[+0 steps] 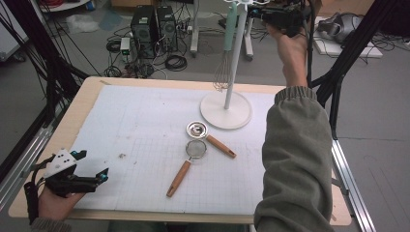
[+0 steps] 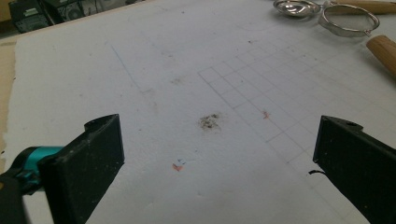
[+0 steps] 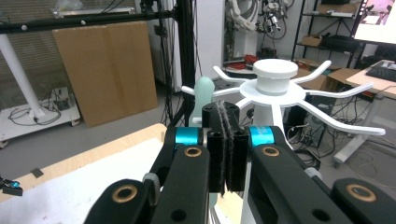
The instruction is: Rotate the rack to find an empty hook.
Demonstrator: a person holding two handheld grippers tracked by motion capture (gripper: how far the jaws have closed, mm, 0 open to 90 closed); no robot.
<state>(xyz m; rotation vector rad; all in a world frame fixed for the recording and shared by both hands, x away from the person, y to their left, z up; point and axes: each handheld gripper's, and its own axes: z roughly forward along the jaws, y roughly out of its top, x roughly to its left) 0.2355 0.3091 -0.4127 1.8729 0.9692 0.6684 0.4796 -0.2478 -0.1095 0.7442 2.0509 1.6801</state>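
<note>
A white hook stand (image 1: 226, 112) rises from its round base at the back of the mat. A whisk (image 1: 223, 73) with a mint handle hangs from the stand's top. My right gripper (image 1: 257, 13) is held high beside that top, a hand around it. In the right gripper view the right gripper (image 3: 226, 113) is shut, pads pressed together with nothing visible between them; the mint handle (image 3: 204, 93) and the stand's hooked crown (image 3: 275, 81) are just behind. My left gripper (image 1: 92, 165) rests at the mat's near left corner. The left gripper (image 2: 219, 144) is open wide over bare mat.
A small metal ladle (image 1: 197, 129) and a mesh strainer (image 1: 196, 148), both with wooden handles, lie mid-mat in front of the stand base. The white gridded mat (image 1: 135, 121) covers a wooden table. Computers and cables sit on the floor beyond.
</note>
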